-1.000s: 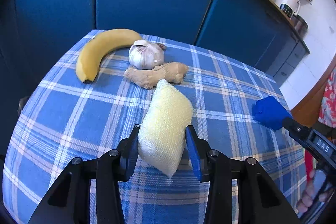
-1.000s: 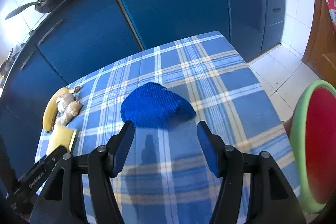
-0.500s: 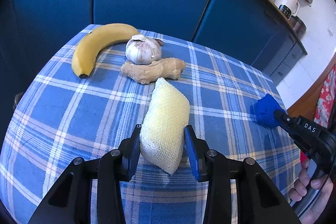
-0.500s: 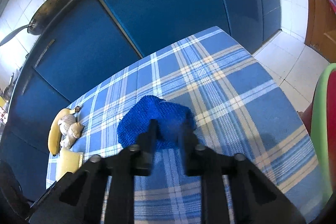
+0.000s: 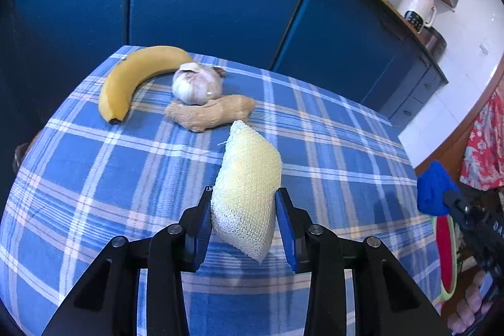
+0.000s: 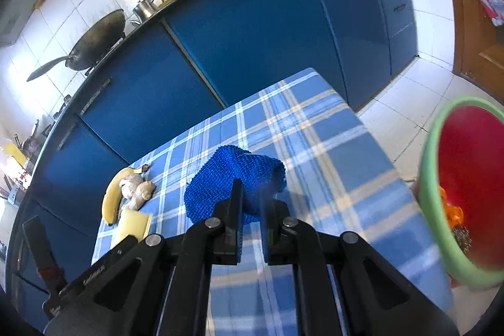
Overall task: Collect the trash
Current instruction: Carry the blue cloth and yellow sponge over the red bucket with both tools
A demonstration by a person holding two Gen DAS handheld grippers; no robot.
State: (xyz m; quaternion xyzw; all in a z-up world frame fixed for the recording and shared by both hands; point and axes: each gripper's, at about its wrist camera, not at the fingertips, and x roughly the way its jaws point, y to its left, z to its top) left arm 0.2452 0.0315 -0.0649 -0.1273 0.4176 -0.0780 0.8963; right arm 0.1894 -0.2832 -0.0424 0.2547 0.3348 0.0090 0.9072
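Two grabs at once! Left wrist: left gripper (image 5: pixel 245 222), jaws just closing, squeezes the yellow sponge (image 5: pixel 247 178) at six o'clock, ginger (image 5: pixel 209 114) at twelve. Right wrist: right gripper (image 6: pixel 251 207) pinches the blue cloth (image 6: pixel 233 178) off the table (image 6: pixel 346 166); bin (image 6: pixel 463 191) at three o'clock. Best to swing across with the grip firm.

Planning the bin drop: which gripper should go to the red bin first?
Right. The right gripper is shut on the blue cloth, lifted, with the red bin just beside it. The left gripper and yellow sponge sit farther away.
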